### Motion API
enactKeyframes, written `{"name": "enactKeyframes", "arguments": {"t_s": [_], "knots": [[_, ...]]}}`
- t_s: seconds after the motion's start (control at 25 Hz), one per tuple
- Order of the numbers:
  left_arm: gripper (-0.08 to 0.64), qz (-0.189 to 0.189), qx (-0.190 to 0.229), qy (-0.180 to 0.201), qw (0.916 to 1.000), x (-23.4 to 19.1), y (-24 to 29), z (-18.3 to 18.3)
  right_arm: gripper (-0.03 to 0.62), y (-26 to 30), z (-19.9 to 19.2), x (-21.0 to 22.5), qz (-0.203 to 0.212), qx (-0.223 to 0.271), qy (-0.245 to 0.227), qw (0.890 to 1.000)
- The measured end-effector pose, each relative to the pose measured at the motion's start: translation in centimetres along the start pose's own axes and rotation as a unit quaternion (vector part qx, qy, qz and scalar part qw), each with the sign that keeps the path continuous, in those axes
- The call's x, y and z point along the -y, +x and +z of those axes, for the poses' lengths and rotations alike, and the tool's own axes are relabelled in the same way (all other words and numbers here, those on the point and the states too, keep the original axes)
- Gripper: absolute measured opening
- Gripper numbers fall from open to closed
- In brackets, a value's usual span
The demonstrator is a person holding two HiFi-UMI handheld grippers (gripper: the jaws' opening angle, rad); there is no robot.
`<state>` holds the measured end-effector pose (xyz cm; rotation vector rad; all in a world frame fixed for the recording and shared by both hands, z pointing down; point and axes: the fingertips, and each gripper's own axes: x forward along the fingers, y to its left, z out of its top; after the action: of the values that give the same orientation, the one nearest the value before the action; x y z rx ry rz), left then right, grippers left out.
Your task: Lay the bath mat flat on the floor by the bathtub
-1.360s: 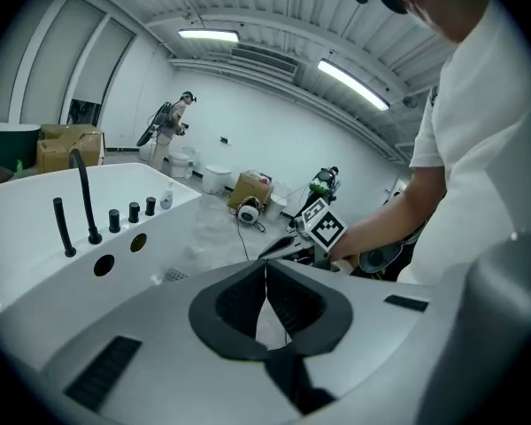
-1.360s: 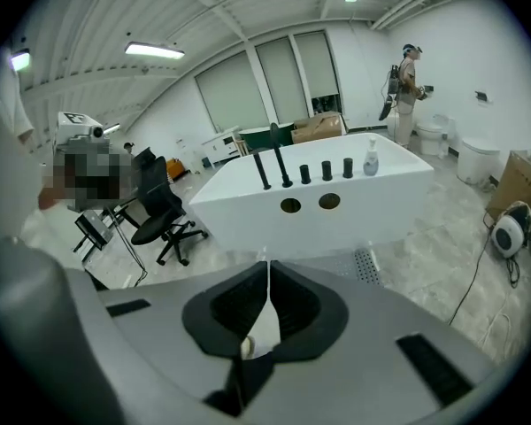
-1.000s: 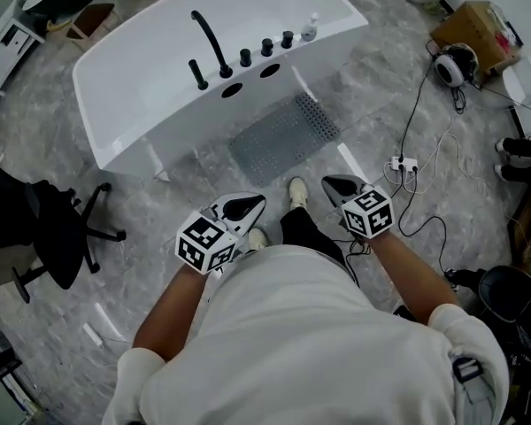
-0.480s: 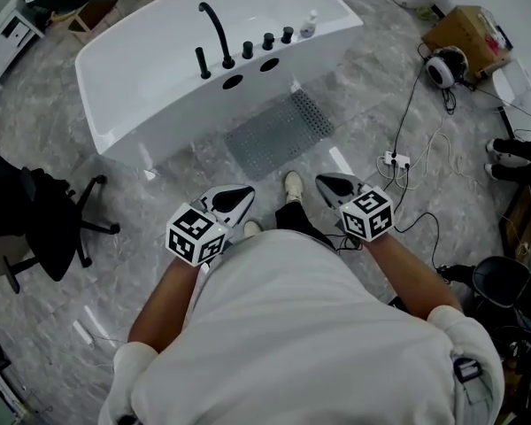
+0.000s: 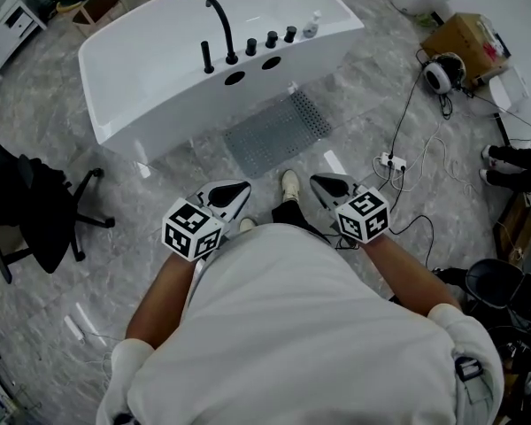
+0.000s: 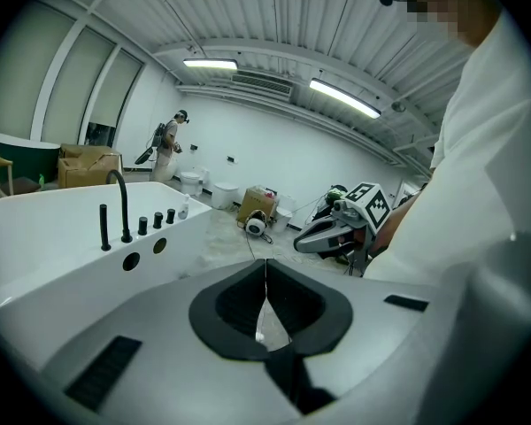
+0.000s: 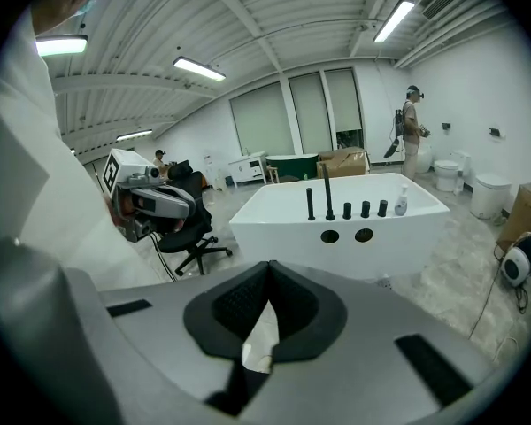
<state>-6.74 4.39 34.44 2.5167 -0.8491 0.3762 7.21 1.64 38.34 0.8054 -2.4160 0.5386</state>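
Head view, standing person seen from above. The grey bath mat [image 5: 279, 134] lies flat on the marble floor [image 5: 159, 264] at frame centre, its long edge just beside the outer wall of the white bathtub [image 5: 164, 113], which fills the upper centre. On the tub's near rim stand a black spout [image 5: 219, 25], a row of black knobs [image 5: 272, 39] and a small bottle [image 5: 312, 27].

The left gripper [image 5: 242, 187] and right gripper [image 5: 316, 181] are held at waist height below the mat, apart from it. In each gripper view the jaws are closed tip to tip with nothing between them (left gripper [image 6: 265, 268], right gripper [image 7: 268, 273]).

At upper right is a cardboard box [image 5: 465, 34], its contents too small to identify, with headphones [image 5: 438, 76] beside it. An office chair [image 5: 44, 211] stands at the left edge.
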Motion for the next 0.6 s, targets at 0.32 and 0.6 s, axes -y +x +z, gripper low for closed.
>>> {"name": "enactKeyframes", "arguments": {"t_s": [0.32, 0.6], "knots": [[0.018, 0.003, 0.003, 0.006, 1.0, 0.2, -0.6, 0.2, 0.009, -0.1, 1.3, -0.7, 0.002, 0.004, -0.015, 1.0], [0.018, 0.003, 0.002, 0.006, 1.0, 0.3, -1.1, -0.2, 0.009, -0.2, 1.0, -1.1, -0.005, 0.001, -0.019, 1.0]]}}
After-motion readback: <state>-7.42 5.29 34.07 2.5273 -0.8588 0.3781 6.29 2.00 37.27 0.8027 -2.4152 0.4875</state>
